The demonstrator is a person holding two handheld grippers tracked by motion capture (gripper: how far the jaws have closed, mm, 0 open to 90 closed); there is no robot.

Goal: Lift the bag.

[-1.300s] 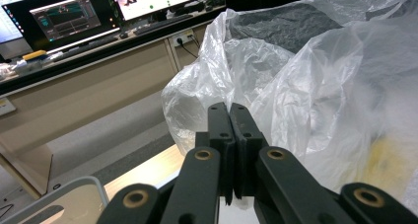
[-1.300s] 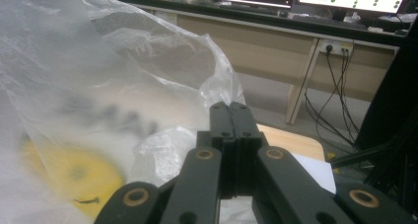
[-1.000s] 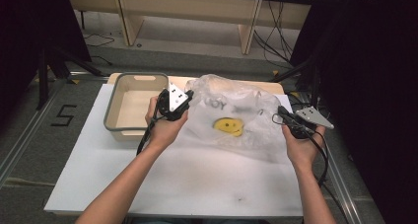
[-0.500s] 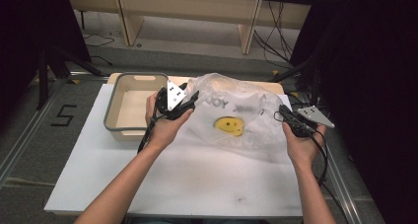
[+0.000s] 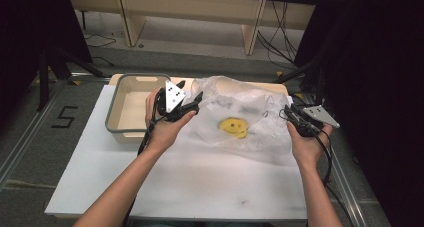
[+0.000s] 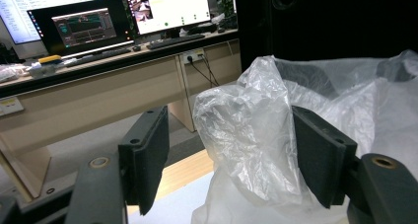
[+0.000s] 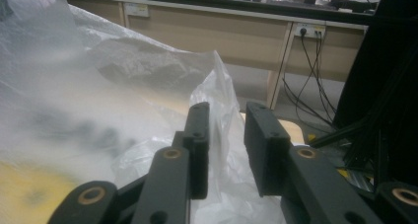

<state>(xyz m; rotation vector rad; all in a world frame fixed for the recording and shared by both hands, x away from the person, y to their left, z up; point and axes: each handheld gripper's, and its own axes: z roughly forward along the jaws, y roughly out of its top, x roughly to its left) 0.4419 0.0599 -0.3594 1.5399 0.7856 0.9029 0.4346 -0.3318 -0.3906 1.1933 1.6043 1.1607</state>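
While the clear plastic bag (image 5: 240, 119) with its yellow smiley print lies crumpled on the white table (image 5: 200, 182), just beside the beige bin (image 5: 131, 109), both tongs stand at its edges. The left gripper (image 6: 229, 160) has just been opening; its jaws are wide, with a bunched fold between them brushing the right pad. The right gripper (image 7: 226, 145) has also been opening, to a narrow gap, with thin film standing loose inside it.

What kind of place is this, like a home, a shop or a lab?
Most likely a lab or office workroom set up for recording. Computer monitors and a keyboard sit on a long wooden desk, cables hang from a wall socket, and the white work table is flanked by black curtains.
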